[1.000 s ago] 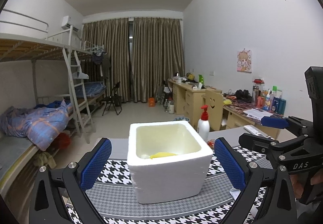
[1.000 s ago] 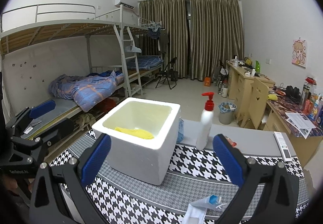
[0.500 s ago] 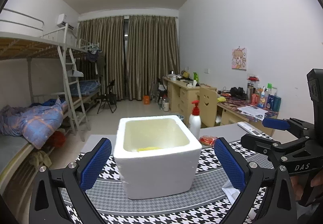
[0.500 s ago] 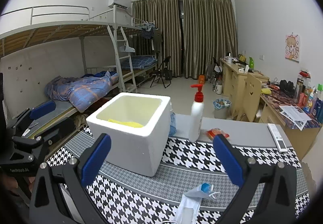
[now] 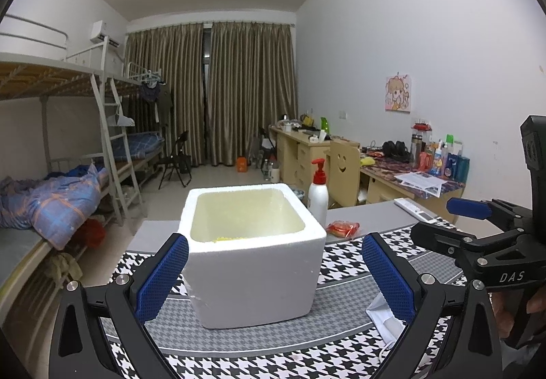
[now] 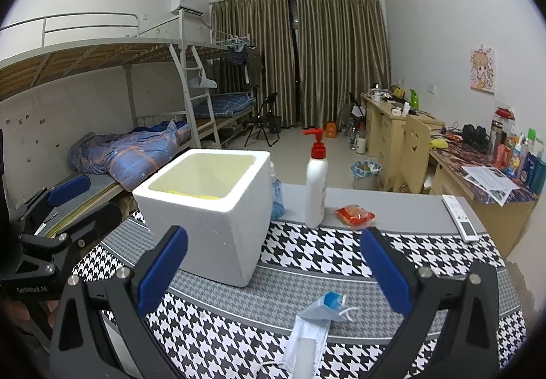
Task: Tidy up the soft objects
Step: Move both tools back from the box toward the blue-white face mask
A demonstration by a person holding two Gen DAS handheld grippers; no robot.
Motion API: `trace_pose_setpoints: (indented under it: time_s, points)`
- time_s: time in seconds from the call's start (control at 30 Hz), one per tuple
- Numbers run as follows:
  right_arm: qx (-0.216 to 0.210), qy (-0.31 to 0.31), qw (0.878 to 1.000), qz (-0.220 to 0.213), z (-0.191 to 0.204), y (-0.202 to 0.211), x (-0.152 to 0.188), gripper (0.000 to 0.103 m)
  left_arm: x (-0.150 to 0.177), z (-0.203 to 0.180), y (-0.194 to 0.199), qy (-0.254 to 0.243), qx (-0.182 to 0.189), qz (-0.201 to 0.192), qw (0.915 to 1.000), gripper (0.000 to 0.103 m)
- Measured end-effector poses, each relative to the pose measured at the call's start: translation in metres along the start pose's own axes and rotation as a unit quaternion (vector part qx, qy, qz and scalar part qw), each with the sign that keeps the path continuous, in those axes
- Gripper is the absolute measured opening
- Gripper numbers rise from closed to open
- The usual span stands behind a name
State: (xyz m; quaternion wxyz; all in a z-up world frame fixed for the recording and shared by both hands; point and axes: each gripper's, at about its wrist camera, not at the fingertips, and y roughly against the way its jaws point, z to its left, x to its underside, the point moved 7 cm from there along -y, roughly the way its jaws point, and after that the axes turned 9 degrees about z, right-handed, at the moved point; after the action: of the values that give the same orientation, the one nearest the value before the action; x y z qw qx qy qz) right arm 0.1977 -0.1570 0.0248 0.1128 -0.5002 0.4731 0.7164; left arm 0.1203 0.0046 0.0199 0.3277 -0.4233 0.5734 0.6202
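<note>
Both jaws wide and empty, left gripper, right gripper, one foam box, one face mask, one pump bottle

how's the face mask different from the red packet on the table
The face mask is pale blue and white, long and crumpled, with ear loops trailing; the red packet is red-orange, compact and glossy. The mask lies on the houndstooth cloth near the open right gripper; the packet sits farther back on the bare grey table beside the pump bottle. Both lie loose outside the foam box.
</note>
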Motion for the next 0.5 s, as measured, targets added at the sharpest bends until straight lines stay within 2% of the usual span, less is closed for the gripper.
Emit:
trace_pose_setpoints:
  time_s: [0.5]
  points:
    - [0.024,-0.018,1.000,-0.003,-0.022,0.011,0.016,0.102,0.017,-0.014,-0.007,-0.009,0.017,0.010,0.9998,0.102]
